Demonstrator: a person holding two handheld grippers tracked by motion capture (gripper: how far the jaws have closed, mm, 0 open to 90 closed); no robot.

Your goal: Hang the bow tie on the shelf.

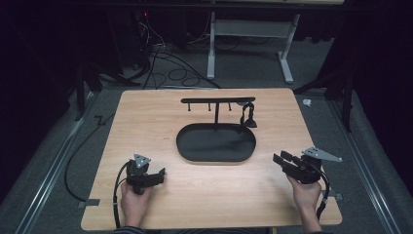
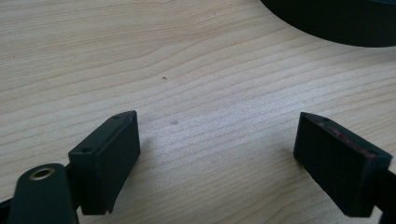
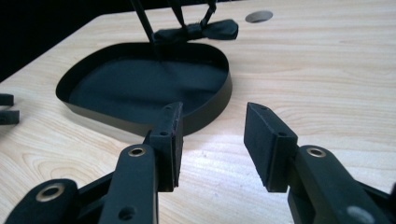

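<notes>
i have both grippers low over the pale wooden table (image 1: 146, 117), one at each near corner. my left gripper (image 1: 157, 176) sits near the table's front left, jaws spread wide with bare wood grain between them in the left gripper view, nothing held; the edge of the black oval metal tray (image 2: 336, 23) curves across the top right of that view, apart from the jaws. my right gripper (image 1: 285, 161) is at the front right, angled toward the tray, jaws parted and empty; in the right gripper view the tray's near wall (image 3: 205, 109) lies just past the left jaw, not touching it as far as i can tell. the tray lies in the middle of the table. from its far side rises a thin black t-shaped stand (image 1: 217, 100) with small pegs under its crossbar. a black fabric bow tie (image 1: 248, 118) hangs from the crossbar's right end, reaching down to the tray's far right rim (image 1: 243, 130).
</notes>
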